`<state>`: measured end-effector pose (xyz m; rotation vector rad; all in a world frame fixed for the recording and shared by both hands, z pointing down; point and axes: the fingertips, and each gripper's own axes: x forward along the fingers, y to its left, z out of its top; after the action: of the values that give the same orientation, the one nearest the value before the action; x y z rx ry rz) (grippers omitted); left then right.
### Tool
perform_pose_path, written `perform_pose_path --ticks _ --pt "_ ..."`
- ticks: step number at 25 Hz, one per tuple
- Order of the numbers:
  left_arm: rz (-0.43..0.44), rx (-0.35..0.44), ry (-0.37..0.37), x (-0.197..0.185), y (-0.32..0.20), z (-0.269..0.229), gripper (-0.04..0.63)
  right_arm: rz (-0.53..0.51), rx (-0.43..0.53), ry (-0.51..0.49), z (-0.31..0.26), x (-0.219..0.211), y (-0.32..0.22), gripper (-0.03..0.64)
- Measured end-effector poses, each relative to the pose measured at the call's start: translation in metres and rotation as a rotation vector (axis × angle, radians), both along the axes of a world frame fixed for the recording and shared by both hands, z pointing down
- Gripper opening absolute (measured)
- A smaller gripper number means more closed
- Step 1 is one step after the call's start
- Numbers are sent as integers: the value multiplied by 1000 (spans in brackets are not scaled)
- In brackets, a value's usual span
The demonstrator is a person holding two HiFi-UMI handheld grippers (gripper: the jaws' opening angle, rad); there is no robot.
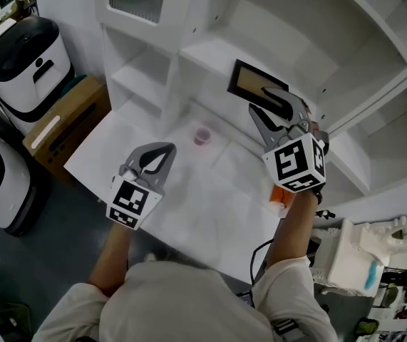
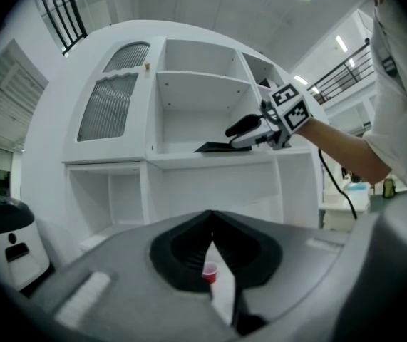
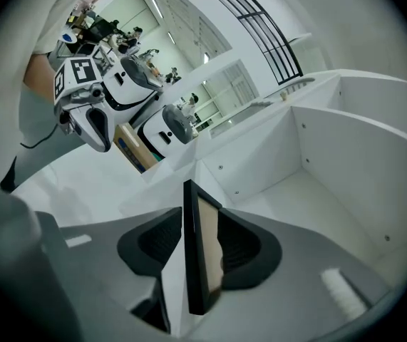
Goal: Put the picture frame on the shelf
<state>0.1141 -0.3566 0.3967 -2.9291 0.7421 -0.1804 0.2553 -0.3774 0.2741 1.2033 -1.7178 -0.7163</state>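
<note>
Black-rimmed picture frame with tan panel [image 3: 202,262]: edge-on between right gripper [image 1: 280,105] jaws, clamped on both faces, inside white shelf [image 1: 214,55] bay; contact with board unclear. Left gripper [image 1: 155,159] jaws together, empty, over white table [image 1: 210,205].

Near end of picture frame [image 1: 249,84] hidden under right tool [image 1: 261,101], orange thing [image 1: 278,197] at 4 o'clock mostly behind its marker cube [image 1: 296,164], pink cup [image 1: 202,135] blurred
</note>
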Motion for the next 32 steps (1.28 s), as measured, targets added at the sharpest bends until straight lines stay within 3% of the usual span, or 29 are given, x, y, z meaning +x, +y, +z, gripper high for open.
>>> perform_pose_path --ticks 9,16,32 --pt "2 -6 -2 -3 6 2 0 67 -5 -72 3 11 -10 130" --pt "-21 -16 -4 -11 3 2 0 153 35 -97 -2 22 -26 55" --pt "-27 -6 -22 -12 5 3 0 212 72 -146 -5 37 -51 52"
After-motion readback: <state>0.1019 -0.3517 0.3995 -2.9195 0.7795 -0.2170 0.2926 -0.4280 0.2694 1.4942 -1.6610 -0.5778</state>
